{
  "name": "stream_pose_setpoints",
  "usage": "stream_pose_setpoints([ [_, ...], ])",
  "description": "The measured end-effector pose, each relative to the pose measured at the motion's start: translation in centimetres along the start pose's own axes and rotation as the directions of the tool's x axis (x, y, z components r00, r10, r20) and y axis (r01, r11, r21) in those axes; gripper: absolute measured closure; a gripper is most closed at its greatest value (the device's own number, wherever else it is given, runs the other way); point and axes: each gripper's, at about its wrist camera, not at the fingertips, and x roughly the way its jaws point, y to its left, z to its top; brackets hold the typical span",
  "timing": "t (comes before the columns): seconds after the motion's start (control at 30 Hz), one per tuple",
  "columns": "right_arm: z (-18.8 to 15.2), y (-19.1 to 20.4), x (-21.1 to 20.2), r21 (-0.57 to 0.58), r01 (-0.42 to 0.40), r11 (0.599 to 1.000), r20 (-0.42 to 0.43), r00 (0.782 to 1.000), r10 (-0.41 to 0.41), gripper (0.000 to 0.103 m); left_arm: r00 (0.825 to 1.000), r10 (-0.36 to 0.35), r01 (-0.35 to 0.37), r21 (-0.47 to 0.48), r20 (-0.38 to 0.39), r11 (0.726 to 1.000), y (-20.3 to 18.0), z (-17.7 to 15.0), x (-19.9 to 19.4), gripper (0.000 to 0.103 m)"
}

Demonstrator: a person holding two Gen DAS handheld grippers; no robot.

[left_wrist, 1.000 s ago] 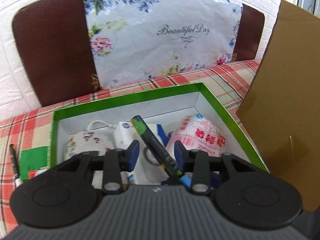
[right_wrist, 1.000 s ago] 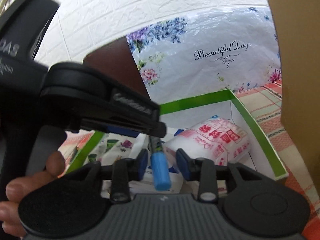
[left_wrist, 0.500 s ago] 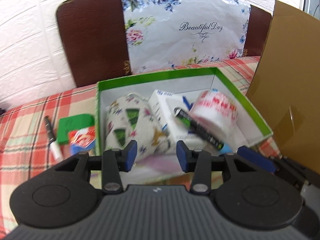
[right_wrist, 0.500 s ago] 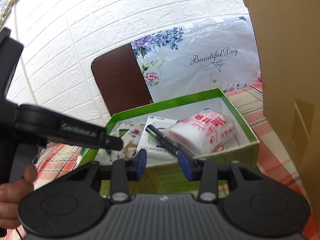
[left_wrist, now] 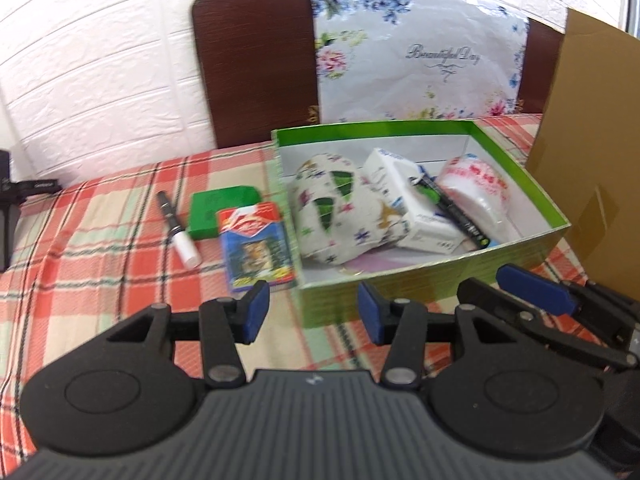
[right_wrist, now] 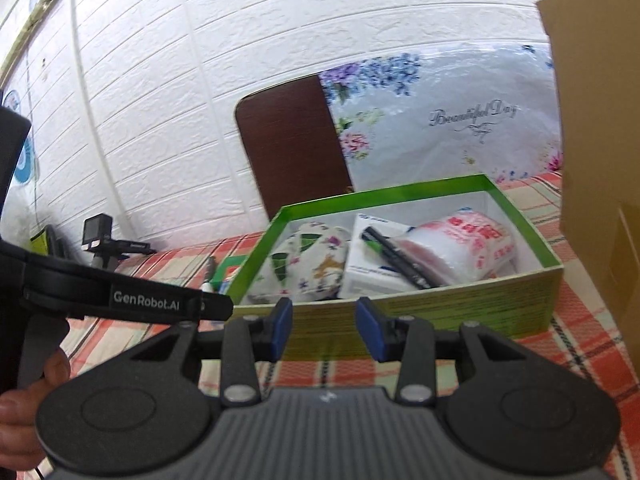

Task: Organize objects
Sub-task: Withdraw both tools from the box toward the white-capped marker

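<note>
The green box (left_wrist: 420, 276) stands on the plaid cloth and holds a patterned pouch (left_wrist: 340, 216), a white carton (left_wrist: 404, 208), a red-printed plastic packet (left_wrist: 480, 196) and a black-and-green marker (left_wrist: 452, 212) lying across them. Left of the box lie a white-capped marker (left_wrist: 176, 224), a green block (left_wrist: 220, 208) and a red-and-blue card pack (left_wrist: 256, 248). My left gripper (left_wrist: 312, 312) hovers before the box's front left corner, its jaws opening with nothing between them. My right gripper (right_wrist: 324, 328) is open and empty in front of the box (right_wrist: 440, 308).
A tall cardboard sheet (left_wrist: 592, 160) stands right of the box. A brown chair back (left_wrist: 256, 60) with a floral bag (left_wrist: 420, 52) is behind the table, against a white brick wall. A small camera on a stand (right_wrist: 98, 232) sits far left. A hand (right_wrist: 24, 400) holds the left gripper.
The marker held between the jaws over the box now lies inside it. Both grippers have drawn back from the box, and the left one has swung toward the items on the cloth.
</note>
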Motion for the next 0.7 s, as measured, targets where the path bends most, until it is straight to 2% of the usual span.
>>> stream_pose_setpoints([
  [0.17, -0.4, 1.8, 0.6, -0.028, -0.025, 0.999, -0.022, 0.999, 0.025, 0.066, 0.999, 0.033, -0.034, -0.032, -0.016, 0.999, 2.2, -1.1, 0.0, 0.051],
  [0.43, -1.4, 4.8, 2.0, -0.080, -0.081, 0.993, -0.092, 0.993, 0.073, 0.066, 0.994, 0.074, -0.082, -0.105, -0.082, 0.991, 6.2, -3.4, 0.6, 0.046],
  [0.7, -2.5, 7.8, 3.6, -0.113, -0.163, 0.980, -0.162, 0.976, 0.143, 0.066, 0.978, 0.119, -0.146, -0.158, -0.170, 0.976, 10.0, -6.0, 1.0, 0.045],
])
